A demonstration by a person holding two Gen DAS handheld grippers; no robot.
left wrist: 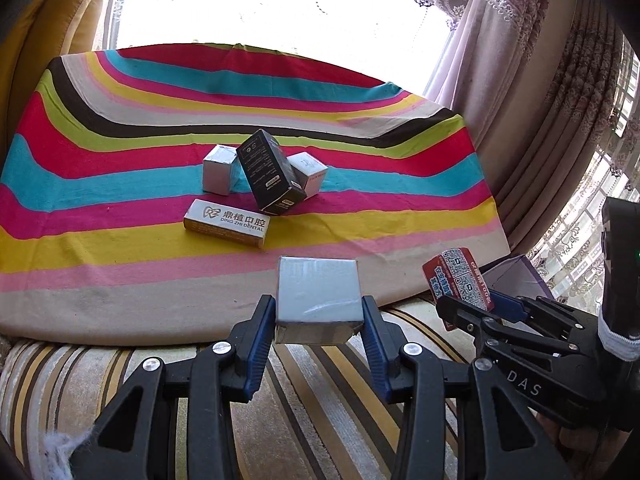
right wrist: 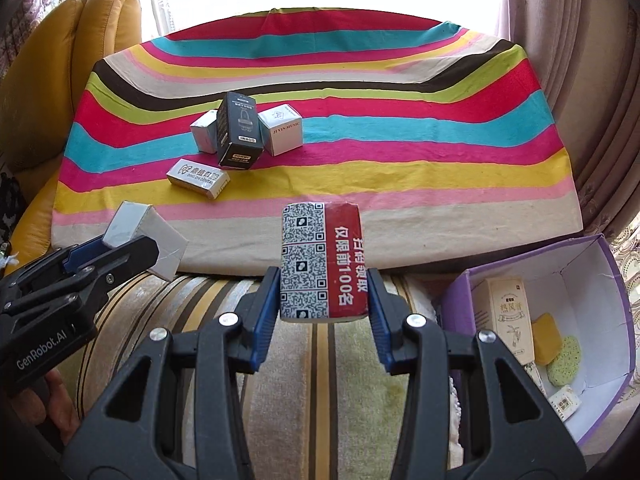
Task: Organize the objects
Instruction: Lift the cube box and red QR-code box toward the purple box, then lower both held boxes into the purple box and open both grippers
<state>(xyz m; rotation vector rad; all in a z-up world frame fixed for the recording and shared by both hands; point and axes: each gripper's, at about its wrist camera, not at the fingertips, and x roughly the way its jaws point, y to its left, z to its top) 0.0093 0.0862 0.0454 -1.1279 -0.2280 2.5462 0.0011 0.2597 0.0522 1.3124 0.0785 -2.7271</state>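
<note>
My left gripper [left wrist: 319,322] is shut on a silver-grey box [left wrist: 318,294], held above the striped sofa seat at the front edge of the rainbow cloth [left wrist: 120,152]. It also shows in the right wrist view [right wrist: 124,240]. My right gripper [right wrist: 323,298] is shut on a red packet with QR codes [right wrist: 322,264], also in the left wrist view [left wrist: 460,278]. On the cloth lie a tilted black box [left wrist: 268,172], two small silver boxes [left wrist: 218,170], [left wrist: 310,172] and a flat Ding Zhi Dental box [left wrist: 226,222].
A purple open carton [right wrist: 600,280] at the lower right holds a beige box [right wrist: 508,316], a yellow block [right wrist: 548,338], a green sponge [right wrist: 564,362] and a small white box [right wrist: 566,402]. Yellow cushions [right wrist: 80,60] stand at the left. Curtains [left wrist: 540,120] hang at the right.
</note>
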